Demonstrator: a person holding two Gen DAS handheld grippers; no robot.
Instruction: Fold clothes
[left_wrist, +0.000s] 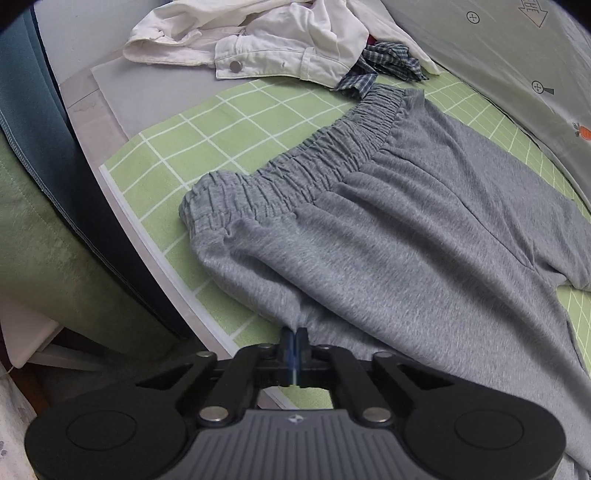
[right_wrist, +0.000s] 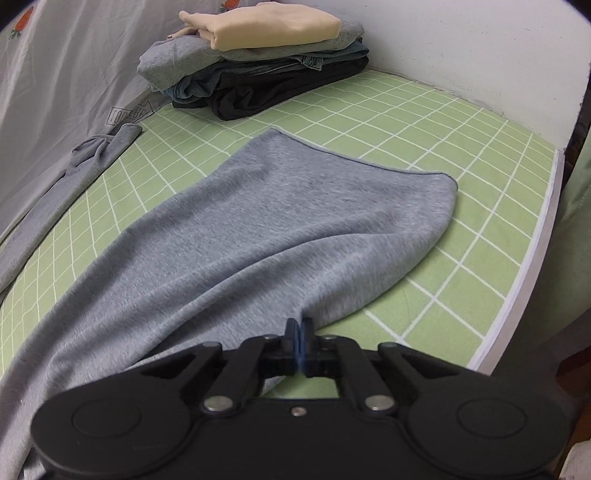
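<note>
Left wrist view: the left gripper (left_wrist: 295, 334), jaws closed, pinches the near edge of 1 pair of grey sweatpants (left_wrist: 424, 229) on the green checked mat (left_wrist: 177, 147); unfolded heap (left_wrist: 280, 40) lies far.

Right wrist view: the right gripper (right_wrist: 299, 326) likewise clamps a leg; 1 folded stack (right_wrist: 266, 62) of about 4 garments lies far. Judged: mid-fold; next, carry both pinched edges across together.

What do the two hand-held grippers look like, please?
Left hand-held gripper: black linkage arms with silver rivets, blue-edged fingers, round black side housings, and a ribbed grey centre plate. Right hand-held gripper: same, but its centre plate is smooth black.
</note>
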